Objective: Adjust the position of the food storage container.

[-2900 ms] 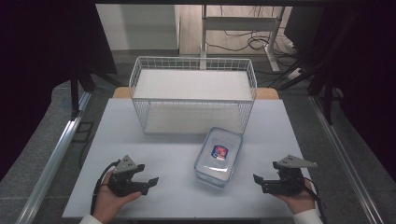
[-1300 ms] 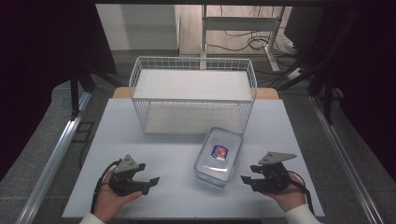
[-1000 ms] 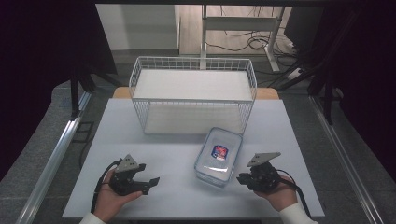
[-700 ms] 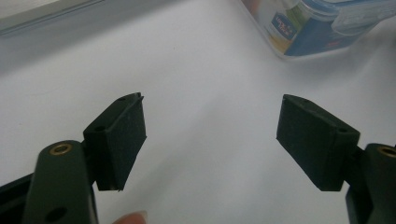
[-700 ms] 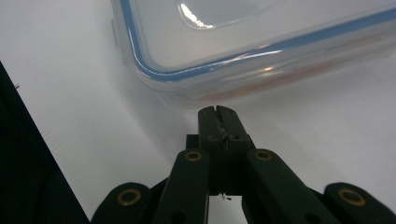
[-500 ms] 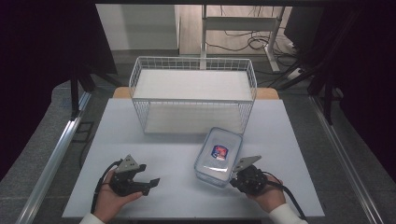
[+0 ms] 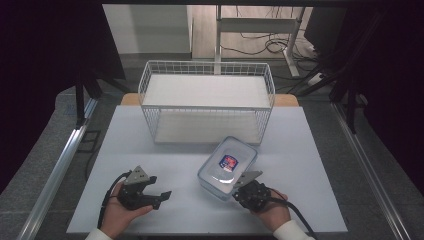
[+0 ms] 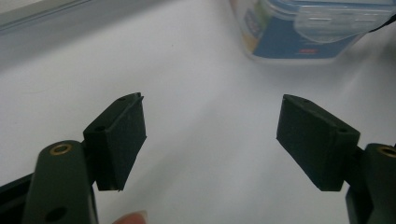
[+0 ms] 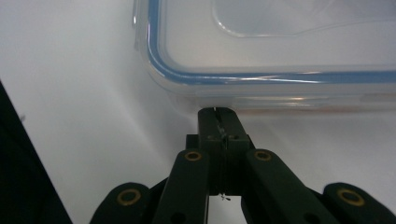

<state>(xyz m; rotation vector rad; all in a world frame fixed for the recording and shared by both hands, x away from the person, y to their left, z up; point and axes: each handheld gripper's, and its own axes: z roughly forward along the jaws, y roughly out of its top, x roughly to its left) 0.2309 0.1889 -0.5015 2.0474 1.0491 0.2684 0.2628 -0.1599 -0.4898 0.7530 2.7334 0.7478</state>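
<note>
My right gripper (image 9: 219, 116), jaws pressed together on nothing, noses the stiff, slick-looking container (image 7: 227, 166) at frame centre; I'd grip its lid rim.

Container (image 7: 227, 167) sits mid-table (image 7: 310, 165), wire basket (image 7: 206, 102) behind it. My right gripper (image 7: 239, 185) touches its near edge; my left gripper (image 7: 162, 195) lies well left, apart.

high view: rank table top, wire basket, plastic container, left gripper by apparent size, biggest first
1. table top, by far the widest.
2. wire basket, at the far edge.
3. plastic container.
4. left gripper: looks somewhat smaller than the container, though the hand hides part of it and it sits nearer the camera, so that gap is unsure.
</note>
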